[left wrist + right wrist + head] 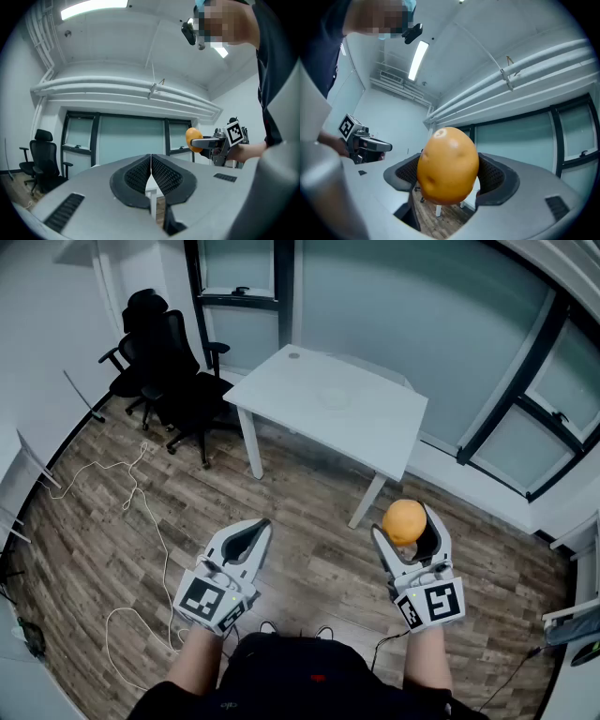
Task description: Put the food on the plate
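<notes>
An orange-yellow, potato-like food item point(405, 520) is clamped between the jaws of my right gripper point(409, 530), held in the air above the wooden floor. In the right gripper view the food point(447, 165) fills the gap between the two pads. My left gripper point(247, 545) is to the left at about the same height, its jaws closed together with nothing between them; the left gripper view shows its pads point(140, 173) meeting at the tips. From there the right gripper point(199, 140) with the food point(192, 138) shows to the right. No plate is in view.
A white table point(330, 407) stands ahead on the wooden floor, with little on it. Two black office chairs point(161, 357) are at the back left by the windows. White cables point(141, 531) trail over the floor at left. The person's shoes point(295, 630) are below.
</notes>
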Tool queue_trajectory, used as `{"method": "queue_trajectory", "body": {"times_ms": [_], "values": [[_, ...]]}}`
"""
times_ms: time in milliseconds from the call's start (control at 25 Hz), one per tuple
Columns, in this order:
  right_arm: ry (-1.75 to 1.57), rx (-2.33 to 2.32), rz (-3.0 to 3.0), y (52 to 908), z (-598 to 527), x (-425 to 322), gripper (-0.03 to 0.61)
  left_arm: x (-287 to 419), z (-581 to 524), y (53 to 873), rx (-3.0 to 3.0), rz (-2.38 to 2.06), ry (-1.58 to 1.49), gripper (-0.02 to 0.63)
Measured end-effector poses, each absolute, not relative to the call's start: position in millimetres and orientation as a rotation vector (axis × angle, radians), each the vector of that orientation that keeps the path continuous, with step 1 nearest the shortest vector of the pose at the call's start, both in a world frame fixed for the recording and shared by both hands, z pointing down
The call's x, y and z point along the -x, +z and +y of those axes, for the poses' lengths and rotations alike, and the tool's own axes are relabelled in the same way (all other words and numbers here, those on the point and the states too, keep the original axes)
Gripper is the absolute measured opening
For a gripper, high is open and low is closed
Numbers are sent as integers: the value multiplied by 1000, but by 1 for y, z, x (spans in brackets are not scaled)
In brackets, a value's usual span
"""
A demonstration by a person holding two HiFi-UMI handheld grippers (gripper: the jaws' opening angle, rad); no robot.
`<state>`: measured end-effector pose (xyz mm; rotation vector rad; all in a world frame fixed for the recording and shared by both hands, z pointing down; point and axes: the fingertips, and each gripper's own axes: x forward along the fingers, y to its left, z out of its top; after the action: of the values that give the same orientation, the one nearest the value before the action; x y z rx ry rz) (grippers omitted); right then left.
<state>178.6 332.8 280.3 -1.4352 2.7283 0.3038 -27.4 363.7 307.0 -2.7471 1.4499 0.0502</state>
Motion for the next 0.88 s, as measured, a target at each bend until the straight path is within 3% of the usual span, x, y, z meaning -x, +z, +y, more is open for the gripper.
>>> {"method": "queue_trajectory", "body": {"times_ms": [880], "values": [[225, 1409, 2752, 285, 341, -147, 370, 51, 376, 313, 2787, 1431, 60, 25]]}}
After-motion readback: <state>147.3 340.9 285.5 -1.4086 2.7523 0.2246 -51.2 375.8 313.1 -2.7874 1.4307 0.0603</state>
